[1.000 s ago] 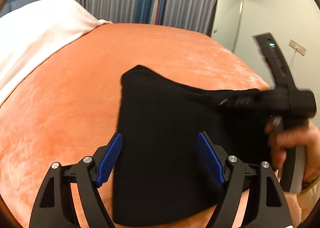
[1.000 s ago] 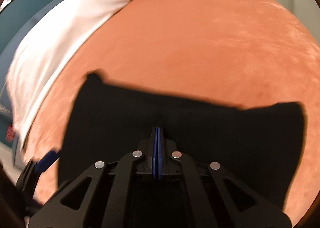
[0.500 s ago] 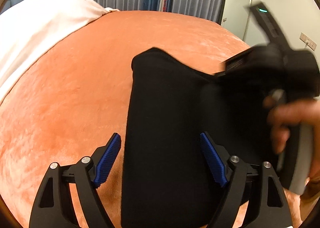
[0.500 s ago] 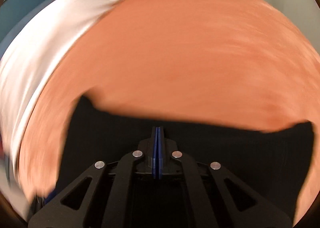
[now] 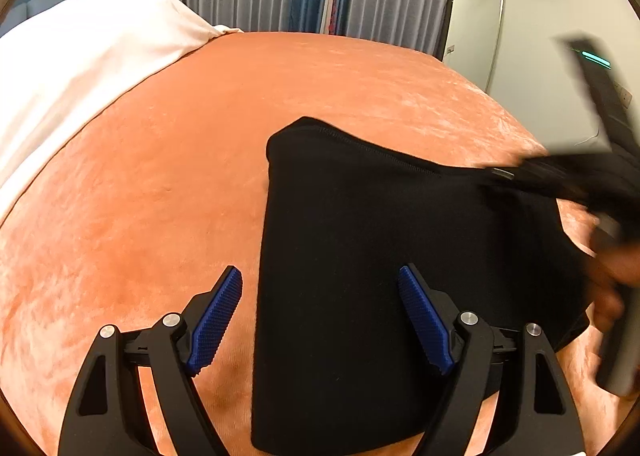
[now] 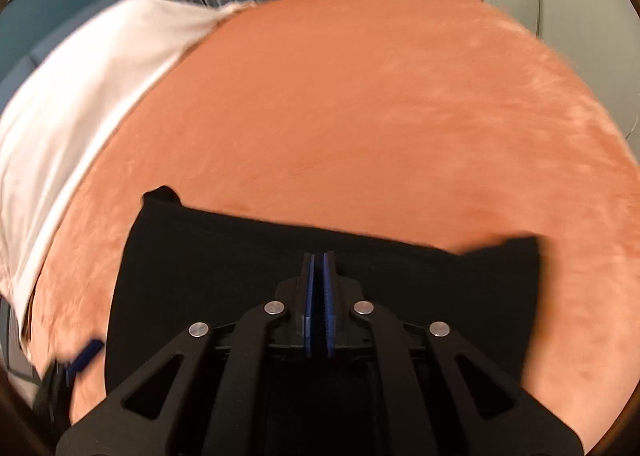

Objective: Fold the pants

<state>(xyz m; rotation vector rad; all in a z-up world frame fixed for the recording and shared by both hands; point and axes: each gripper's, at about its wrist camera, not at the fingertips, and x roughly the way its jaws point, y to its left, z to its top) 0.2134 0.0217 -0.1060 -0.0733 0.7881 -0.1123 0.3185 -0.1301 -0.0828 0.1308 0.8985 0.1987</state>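
The black pants lie folded on the orange bed, the left gripper hovering with fingers spread wide while the right gripper pinches their far edge.

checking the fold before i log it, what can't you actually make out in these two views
- Left wrist view: the right gripper is motion-blurred over the black pants; its grip there is unreadable.
- Right wrist view: its nearly closed pads sit over black cloth; whether fabric is pinched cannot be told.
- Both views: the pants' near edge is cut off by the frame and gripper bodies.
- Left gripper: jaws open, holding nothing.
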